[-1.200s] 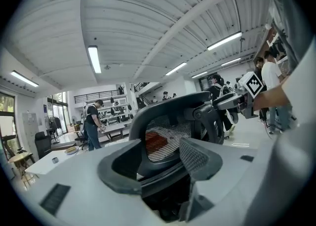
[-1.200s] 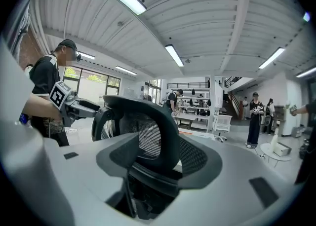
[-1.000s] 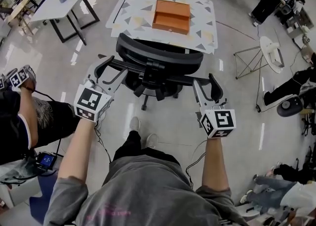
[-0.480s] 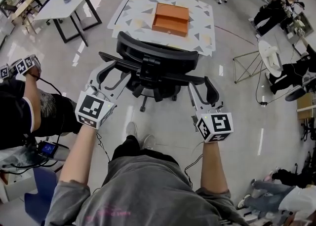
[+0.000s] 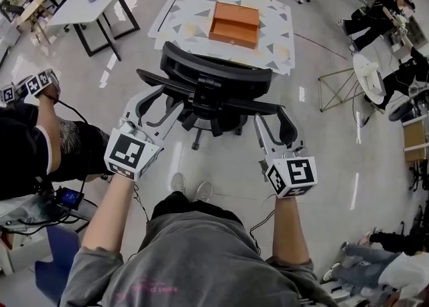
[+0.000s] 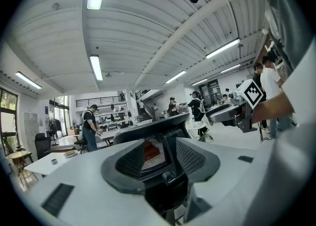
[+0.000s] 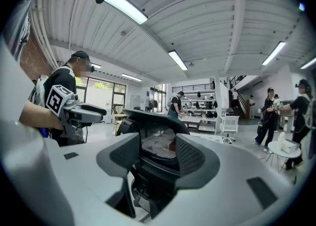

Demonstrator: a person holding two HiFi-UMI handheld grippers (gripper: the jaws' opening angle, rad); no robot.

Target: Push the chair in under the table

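Note:
A black mesh-backed office chair (image 5: 214, 74) stands with its back toward me, facing the patterned table (image 5: 181, 11) that carries an orange box (image 5: 233, 23). My left gripper (image 5: 155, 106) reaches the left end of the chair's rear crossbar. Its jaws have just been closing, but they still stand apart, with the chair (image 6: 163, 146) framed in the gap and no pad visibly pressing on it. My right gripper (image 5: 271, 128) is open beside the right armrest, and the chair (image 7: 158, 146) shows between its jaws.
A white table (image 5: 87, 1) stands at the far left. A person (image 5: 33, 131) holding other grippers sits close on my left. A wire frame (image 5: 335, 88), a white stand (image 5: 369, 71) and several seated people line the right side.
The chair and both grippers have crept a little toward the patterned table. The left gripper's jaws look slightly narrower.

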